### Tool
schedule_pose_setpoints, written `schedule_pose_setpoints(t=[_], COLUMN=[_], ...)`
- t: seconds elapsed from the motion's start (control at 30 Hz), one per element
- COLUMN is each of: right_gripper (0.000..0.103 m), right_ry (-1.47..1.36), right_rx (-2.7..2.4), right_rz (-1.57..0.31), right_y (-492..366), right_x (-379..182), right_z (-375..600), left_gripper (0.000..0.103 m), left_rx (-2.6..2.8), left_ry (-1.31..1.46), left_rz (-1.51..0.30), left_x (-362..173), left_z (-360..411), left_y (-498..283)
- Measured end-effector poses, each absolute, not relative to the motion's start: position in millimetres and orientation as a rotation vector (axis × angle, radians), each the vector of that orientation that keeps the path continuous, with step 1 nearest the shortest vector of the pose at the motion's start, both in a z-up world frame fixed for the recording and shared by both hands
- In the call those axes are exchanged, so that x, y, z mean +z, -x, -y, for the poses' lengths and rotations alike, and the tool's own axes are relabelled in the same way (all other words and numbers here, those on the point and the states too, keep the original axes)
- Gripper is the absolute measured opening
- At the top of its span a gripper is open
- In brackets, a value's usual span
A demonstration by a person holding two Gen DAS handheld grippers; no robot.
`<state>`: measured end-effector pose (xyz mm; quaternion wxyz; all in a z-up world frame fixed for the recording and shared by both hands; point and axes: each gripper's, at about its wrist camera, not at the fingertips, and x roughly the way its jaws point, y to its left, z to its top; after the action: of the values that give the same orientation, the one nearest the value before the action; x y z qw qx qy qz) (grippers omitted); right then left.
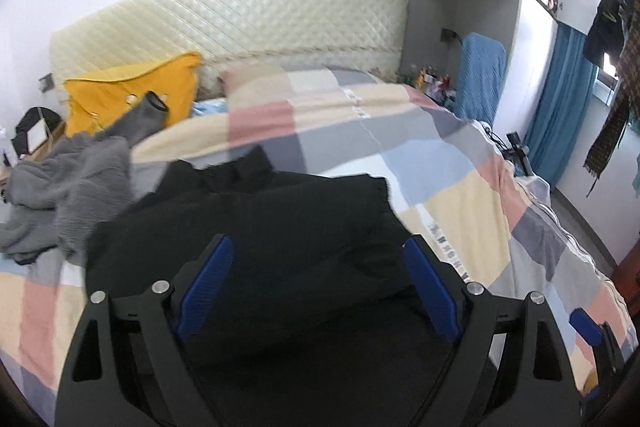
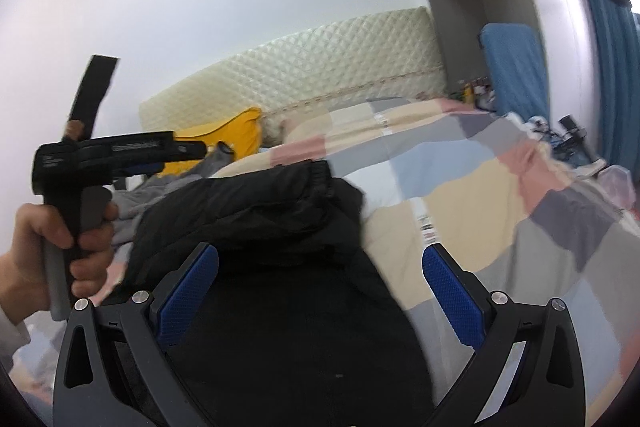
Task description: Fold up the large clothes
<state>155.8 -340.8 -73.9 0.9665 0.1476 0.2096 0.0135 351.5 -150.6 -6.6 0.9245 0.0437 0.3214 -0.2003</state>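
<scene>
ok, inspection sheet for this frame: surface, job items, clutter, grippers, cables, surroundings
Surface: bed with checked quilt.
Job's things: black garment bunched on the quilt; grey garment heaped to its left.
Clutter: yellow pillow by the headboard; small items on the nightstand, blurred.
Grippers: left gripper and right gripper both open over the black garment, holding nothing.
Cables: nothing seen clearly.
Surroundings: quilted headboard, blue curtain, hanging clothes.

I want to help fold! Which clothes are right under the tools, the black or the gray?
The black garment, spread beneath both open tools. The gray garment lies crumpled farther off, near the yellow pillow.
</scene>
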Motion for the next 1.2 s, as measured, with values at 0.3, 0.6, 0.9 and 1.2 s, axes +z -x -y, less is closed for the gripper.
schedule_pose_setpoints(t=[0.3, 0.6, 0.9, 1.2], right_gripper=[0.102, 0.102, 0.103, 0.103], right_ry=[-0.178, -0.164, -0.109, -0.086], right_rx=[0.144, 0.207, 0.152, 0.148], right_rz=[-0.388, -0.533, -0.610, -0.542], right_y=[-226.0, -364.4, -434.1, -431.8], right_x=[-29.9, -66.6, -137.8, -173.1], right_z=[305.7, 272.7, 267.5, 267.0], left_gripper=[0.088, 0.088, 0.088, 0.088], left_rx=[-0.230, -0.122, -0.087, -0.103], left_ry=[-0.041, -0.032, -0.144, -0.170], left_rz=[-0.615, -0.699, -0.694, -0.755], left_x=[2.2, -67.0, -120.4, -142.5], left_z=[50.2, 12.2, 30.4, 37.8], left_y=[-369.1, -438.2, -475.8, -494.7])
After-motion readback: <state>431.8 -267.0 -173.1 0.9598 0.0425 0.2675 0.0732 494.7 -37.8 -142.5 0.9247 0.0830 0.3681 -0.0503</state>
